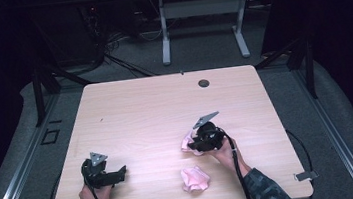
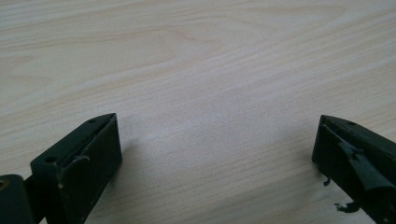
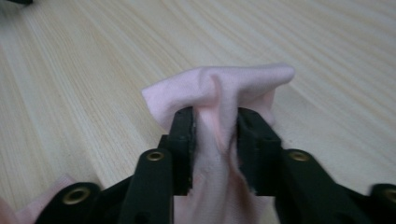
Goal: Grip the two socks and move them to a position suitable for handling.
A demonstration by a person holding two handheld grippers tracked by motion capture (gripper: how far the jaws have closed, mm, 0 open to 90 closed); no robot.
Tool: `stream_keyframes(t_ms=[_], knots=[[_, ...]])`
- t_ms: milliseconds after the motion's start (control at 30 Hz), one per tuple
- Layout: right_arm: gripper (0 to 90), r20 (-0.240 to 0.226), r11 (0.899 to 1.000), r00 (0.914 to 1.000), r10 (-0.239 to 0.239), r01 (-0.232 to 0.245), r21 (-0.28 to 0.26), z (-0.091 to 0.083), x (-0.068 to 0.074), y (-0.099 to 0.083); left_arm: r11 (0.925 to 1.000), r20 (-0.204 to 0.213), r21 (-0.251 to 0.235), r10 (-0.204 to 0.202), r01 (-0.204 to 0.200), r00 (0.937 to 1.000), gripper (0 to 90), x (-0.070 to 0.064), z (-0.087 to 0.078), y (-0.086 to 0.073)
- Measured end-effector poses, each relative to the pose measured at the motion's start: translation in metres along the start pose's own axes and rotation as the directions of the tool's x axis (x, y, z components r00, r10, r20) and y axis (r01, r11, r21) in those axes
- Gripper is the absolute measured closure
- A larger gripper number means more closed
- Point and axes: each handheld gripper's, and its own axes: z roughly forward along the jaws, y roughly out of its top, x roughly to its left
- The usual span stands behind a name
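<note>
My right tongs (image 3: 215,135) are pinching a fold of the pink cloth (image 3: 219,88), a grip the high view is hiding behind my hand. A second pink cloth (image 1: 195,178) is lying near the bench's (image 1: 141,113) front edge. My left tongs (image 2: 217,154) are gaping wide over bare wood, far half free.

soft pink cloth (image 3: 219,88); matt, seemingly wooden table (image 1: 141,113)

Room dim, dark at edges; table (image 1: 165,111) evenly lit; soft shadows; near jaws blurred; slight glare.
</note>
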Motion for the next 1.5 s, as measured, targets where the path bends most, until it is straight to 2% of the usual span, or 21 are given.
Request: stream_keyframes(t_ms=[100,133,300,367,467,667,867,967,1000,1133,1267,1400,1467,1500], knots=[[37.5,-0.01,1.0,0.9999,0.005,-0.005,-0.009,-0.001,0.002,-0.001,1.0,0.0,0.0,0.0,0.0,1.0,1.2,0.0,0.0,0.0],[33.0,-0.002,1.0,1.0,-0.001,0.001,-0.011,-0.004,0.002,-0.001,1.0,0.0,0.0,0.0,0.0,1.0,1.2,0.0,0.0,0.0],[14.0,0.004,0.999,1.0,0.007,-0.006,-0.051,-0.022,0.003,-0.005,1.0,-0.001,-0.002,-0.001,0.001,1.0,1.2,0.0,0.0,0.0],[12.5,0.007,0.999,1.0,0.005,-0.004,-0.052,-0.027,0.003,-0.007,1.0,0.0,-0.001,-0.001,0.001,1.0,1.2,0.0,0.0,0.0],[4.9,0.01,0.996,0.9997,0.022,-0.021,-0.084,-0.044,0.002,-0.016,1.0,-0.001,0.001,-0.002,0.002,1.0,1.2,0.0,0.0,0.0],[2.0,0.02,0.991,0.998,0.061,-0.058,-0.118,-0.062,-0.002,-0.035,1.0,-0.001,0.003,0.001,-0.001,1.0,1.2,0.0,0.0,0.0],[0.8,0.022,0.984,0.9955,0.092,-0.087,-0.156,-0.069,-0.003,-0.047,1.0,-0.001,0.001,-0.002,0.002,1.0,1.2,0.0,0.0,0.0],[0.4,0.033,0.984,0.9951,0.093,-0.087,-0.154,-0.07,-0.003,-0.052,1.0,-0.002,0.001,-0.002,0.002,1.0,1.2,0.0,0.0,0.0],[0.3,0.029,0.981,0.9942,0.104,-0.098,-0.165,-0.069,-0.003,-0.053,1.0,-0.002,0.001,-0.002,0.002,1.0,1.2,0.0,0.0,0.0],[0.0,0.041,0.985,0.9949,0.092,-0.085,-0.148,-0.067,-0.001,-0.057,1.0,-0.002,-0.001,-0.002,0.002,1.0,1.2,0.0,0.0,0.0],[0.0,0.041,0.984,0.9934,0.107,-0.1,-0.145,-0.065,0.001,-0.063,1.0,-0.003,-0.001,-0.005,0.005,1.0,1.1,0.0,0.0,0.0],[0.0,0.045,0.983,0.9928,0.111,-0.103,-0.15,-0.07,0.005,-0.066,1.0,-0.004,0.001,-0.004,0.004,1.0,1.1,0.0,0.0,0.0],[0.1,0.038,0.978,0.9918,0.122,-0.114,-0.172,-0.073,0.009,-0.068,0.9999,0.002,0.013,-0.002,0.002,1.0,1.2,0.0,-0.001,0.001],[0.2,0.045,0.982,0.9929,0.11,-0.101,-0.162,-0.076,0.009,-0.069,0.9997,0.002,0.024,-0.002,0.002,1.0,1.4,0.0,-0.002,0.002]])
